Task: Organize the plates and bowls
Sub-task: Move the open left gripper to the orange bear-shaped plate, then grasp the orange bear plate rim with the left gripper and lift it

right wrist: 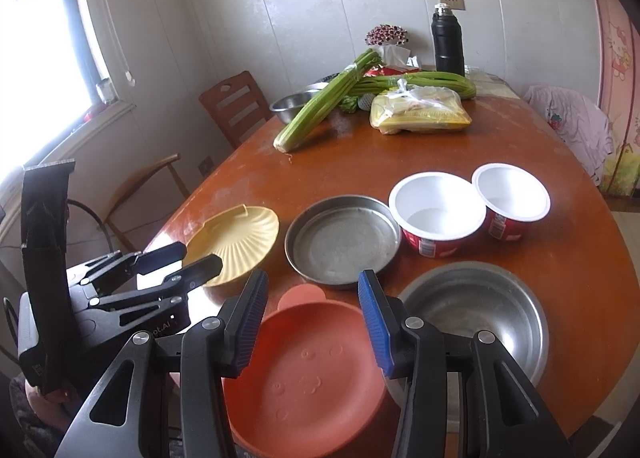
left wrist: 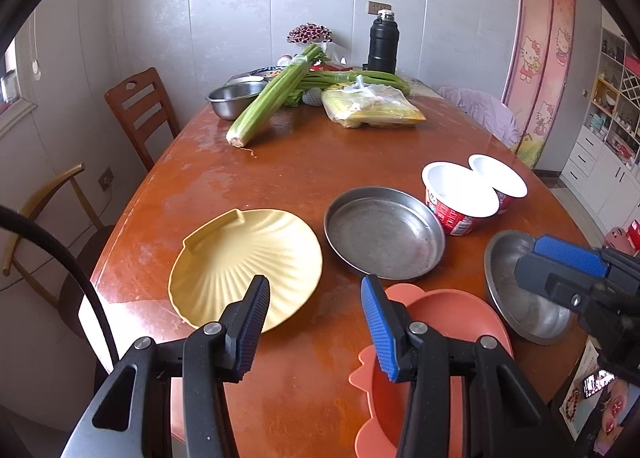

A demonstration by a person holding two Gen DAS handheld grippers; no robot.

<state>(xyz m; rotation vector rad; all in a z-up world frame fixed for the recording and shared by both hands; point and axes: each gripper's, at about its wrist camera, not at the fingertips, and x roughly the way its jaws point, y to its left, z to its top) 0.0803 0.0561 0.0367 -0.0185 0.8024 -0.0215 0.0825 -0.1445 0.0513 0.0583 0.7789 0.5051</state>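
On the brown table (left wrist: 280,186) lie a yellow shell-shaped plate (left wrist: 244,258), a round metal pan (left wrist: 384,234), an orange bear-shaped plate (left wrist: 448,322), a steel bowl (left wrist: 516,290) and two red-and-white paper bowls (left wrist: 460,198). My left gripper (left wrist: 316,318) is open and empty above the table, between the yellow plate and the orange plate. My right gripper (right wrist: 312,314) is open and empty above the orange plate (right wrist: 304,378), with the steel bowl (right wrist: 480,314) to its right. The yellow plate (right wrist: 240,242), the pan (right wrist: 340,242) and the paper bowls (right wrist: 436,210) lie beyond. The left gripper (right wrist: 200,258) shows at the left.
At the far end lie celery bunches (left wrist: 272,98), a plastic bag of food (left wrist: 372,110), a steel basin (left wrist: 232,98), a black thermos (left wrist: 382,42) and flowers (left wrist: 310,34). Wooden chairs (left wrist: 140,110) stand at the table's left side. A cloth-covered chair (right wrist: 572,122) stands on the right.
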